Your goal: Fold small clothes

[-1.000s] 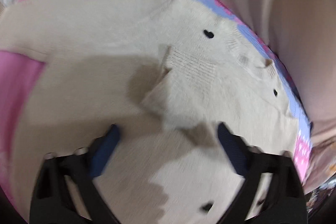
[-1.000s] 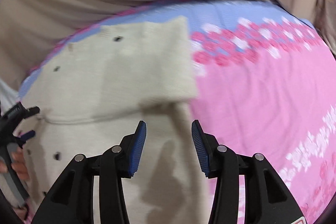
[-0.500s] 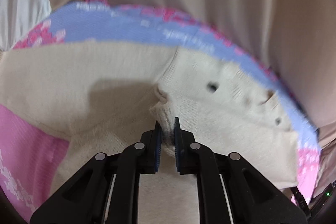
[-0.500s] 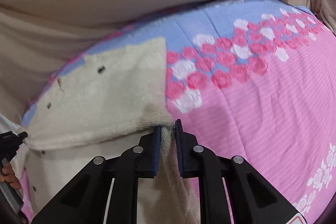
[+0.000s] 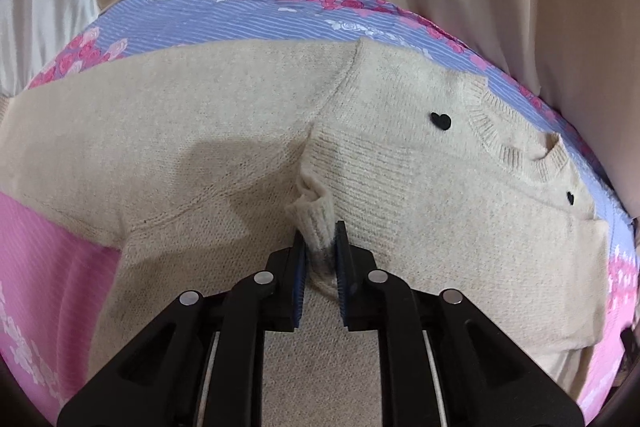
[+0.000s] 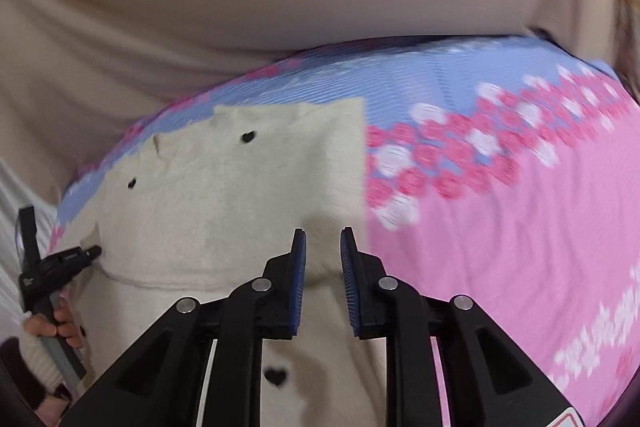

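While the cream sweater lies spread on the pink and blue floral bedspread in the left wrist view, the left gripper is clamped on a bunched ribbed cuff at the sweater's middle, its jaws easing apart. Through the right wrist view, the right gripper hovers over the sweater's folded edge near the bedspread, jaws opening, nothing pressed between them; a hand holds the left gripper's handle at the far left.

right gripper jaws are opening, nothing pinched between them, over a cream sweater with black hearts on a pink floral bedsheet.
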